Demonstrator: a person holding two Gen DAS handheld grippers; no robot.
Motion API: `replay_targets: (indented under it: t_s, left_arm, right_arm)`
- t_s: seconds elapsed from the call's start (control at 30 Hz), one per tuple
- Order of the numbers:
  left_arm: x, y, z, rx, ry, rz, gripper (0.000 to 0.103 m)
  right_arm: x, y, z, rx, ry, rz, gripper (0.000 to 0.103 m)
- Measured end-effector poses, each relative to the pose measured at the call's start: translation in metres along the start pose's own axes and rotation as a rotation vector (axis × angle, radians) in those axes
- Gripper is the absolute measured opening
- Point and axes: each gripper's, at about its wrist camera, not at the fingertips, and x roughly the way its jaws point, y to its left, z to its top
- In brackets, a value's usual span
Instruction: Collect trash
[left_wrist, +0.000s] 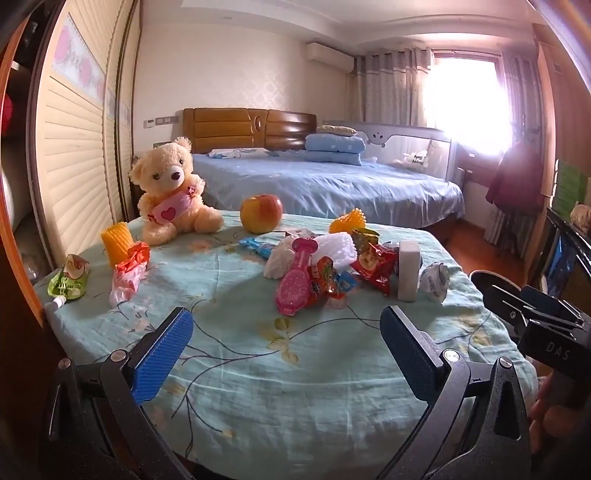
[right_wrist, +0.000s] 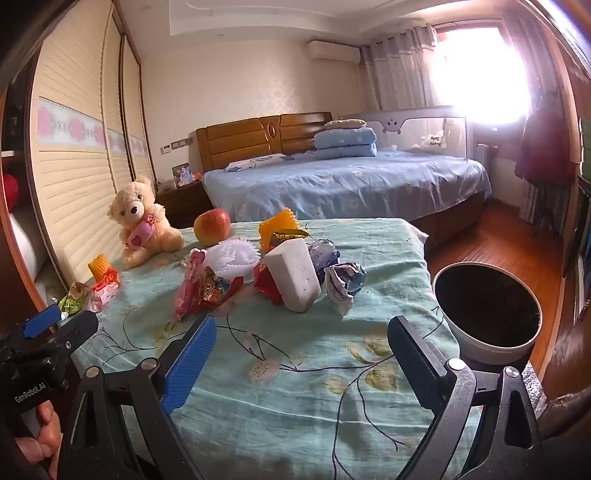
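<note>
Both your grippers are wide open with nothing in them, left gripper (left_wrist: 286, 354) and right gripper (right_wrist: 301, 362) hovering low over the tablecloth (right_wrist: 295, 387). Trash pile (right_wrist: 258, 273) sits mid-frame, just past the right one. Paper wad (right_wrist: 343, 284) is closest to it. Bin (right_wrist: 487, 306) is at right, mouth up. Foam block (right_wrist: 295, 277) stands tilted, long axis roughly upright.

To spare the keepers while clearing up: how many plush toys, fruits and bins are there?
Teddy bear: 1
Apple: 1
Bin: 1
Total: 3
</note>
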Motion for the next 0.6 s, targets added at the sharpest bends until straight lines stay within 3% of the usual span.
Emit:
replay_targets:
  t_s: [0.6]
  left_arm:
    - [0.004,-0.004,-0.002,0.006,0.015,-0.002,0.103]
  right_arm:
    - [-0.002,-0.009,0.000,0.045,0.002,0.014,0.095]
